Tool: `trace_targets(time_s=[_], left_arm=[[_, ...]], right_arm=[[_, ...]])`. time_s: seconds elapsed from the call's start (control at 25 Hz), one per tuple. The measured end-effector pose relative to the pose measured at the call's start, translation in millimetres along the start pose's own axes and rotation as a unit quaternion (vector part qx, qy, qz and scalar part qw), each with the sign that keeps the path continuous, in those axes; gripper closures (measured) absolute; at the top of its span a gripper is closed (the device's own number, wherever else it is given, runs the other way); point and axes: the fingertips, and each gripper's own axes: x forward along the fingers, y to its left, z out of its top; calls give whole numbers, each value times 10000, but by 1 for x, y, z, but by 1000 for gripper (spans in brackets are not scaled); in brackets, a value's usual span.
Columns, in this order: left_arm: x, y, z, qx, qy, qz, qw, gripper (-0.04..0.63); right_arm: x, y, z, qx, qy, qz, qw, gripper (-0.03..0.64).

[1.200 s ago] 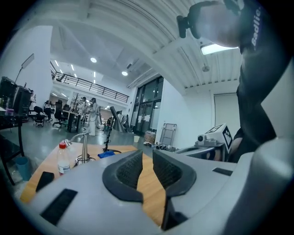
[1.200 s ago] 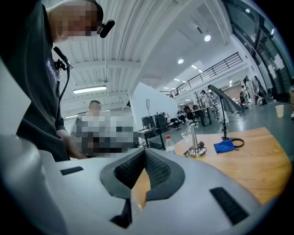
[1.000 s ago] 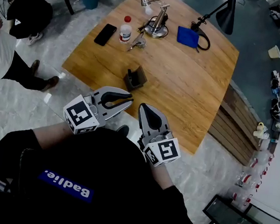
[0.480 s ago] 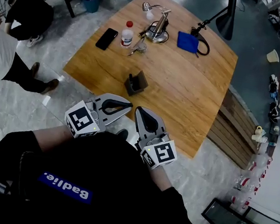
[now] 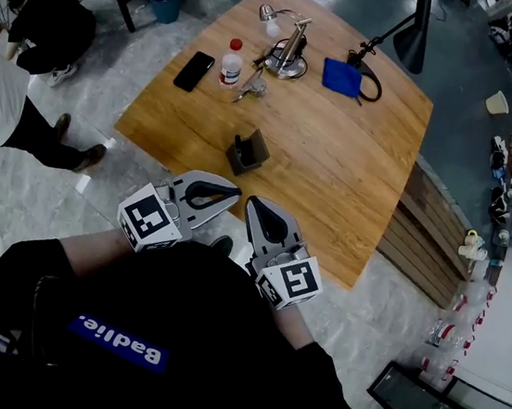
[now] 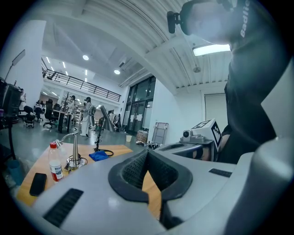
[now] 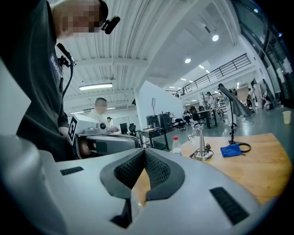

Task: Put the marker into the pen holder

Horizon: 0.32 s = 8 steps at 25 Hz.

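Observation:
A dark pen holder [image 5: 249, 152] stands on the wooden table [image 5: 336, 163] near its front edge. A thin dark marker [image 5: 238, 140] sticks up out of its left side. My left gripper [image 5: 232, 191] and right gripper [image 5: 253, 206] hang side by side off the table's near edge, close to the person's chest, a short way short of the holder. Both are shut with nothing between the jaws, as the left gripper view [image 6: 147, 155] and right gripper view [image 7: 144, 153] show. The holder is hidden behind the jaws in both gripper views.
At the table's far side lie a black phone [image 5: 193, 70], a red-capped bottle [image 5: 230, 61], keys [image 5: 251, 84], a metal desk lamp [image 5: 289, 49] and a blue cloth [image 5: 342, 76] with a cable. A seated person [image 5: 10, 82] is on the floor at left.
Both grippers have shifted slightly left and nearer to each other, still shut. The holder and the other table things have not moved.

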Motion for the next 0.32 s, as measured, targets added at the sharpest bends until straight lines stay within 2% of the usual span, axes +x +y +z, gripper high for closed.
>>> trace_targets(time_s=[0.32], left_arm=[[1,0,-1,1,19,27,10000,586]], right_arm=[[-1,-2,-1,98,-32,-34,9999,614]])
